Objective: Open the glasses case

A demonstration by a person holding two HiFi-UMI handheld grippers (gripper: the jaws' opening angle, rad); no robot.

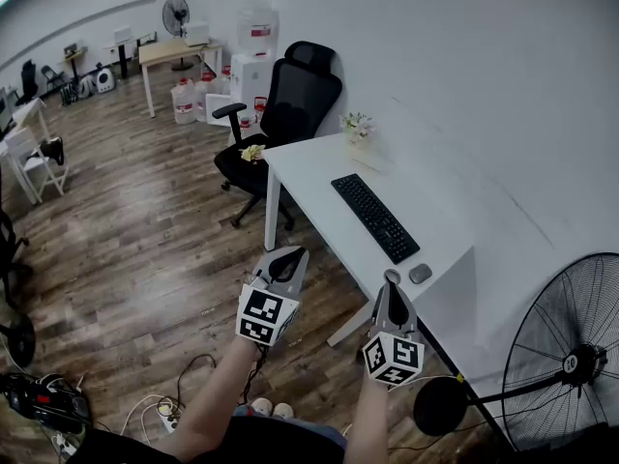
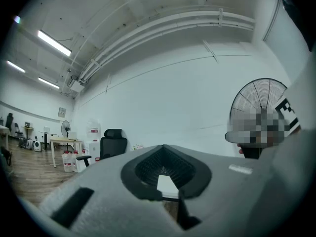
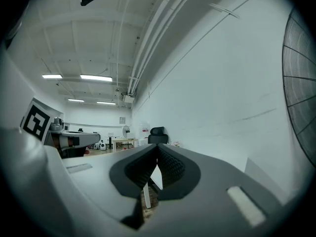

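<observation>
I make out no glasses case for certain. A small grey oval thing (image 1: 420, 274) lies on the white desk (image 1: 314, 167) at the near end of a black keyboard (image 1: 375, 217); it is too small to identify. My left gripper (image 1: 290, 252) (image 2: 163, 146) hangs over the floor just off the desk's front edge, its jaws shut with nothing between them. My right gripper (image 1: 392, 280) (image 3: 157, 145) is at the desk's near corner, a little left of the grey oval thing, shut and empty too. Both point level toward the desk.
A black office chair (image 1: 290, 114) stands at the desk's far end with a yellow item (image 1: 253, 152) on its seat. A small plant in a box (image 1: 358, 129) sits at the desk's back. A large standing fan (image 1: 571, 356) is at the right. Cables (image 1: 164, 414) lie on the wooden floor.
</observation>
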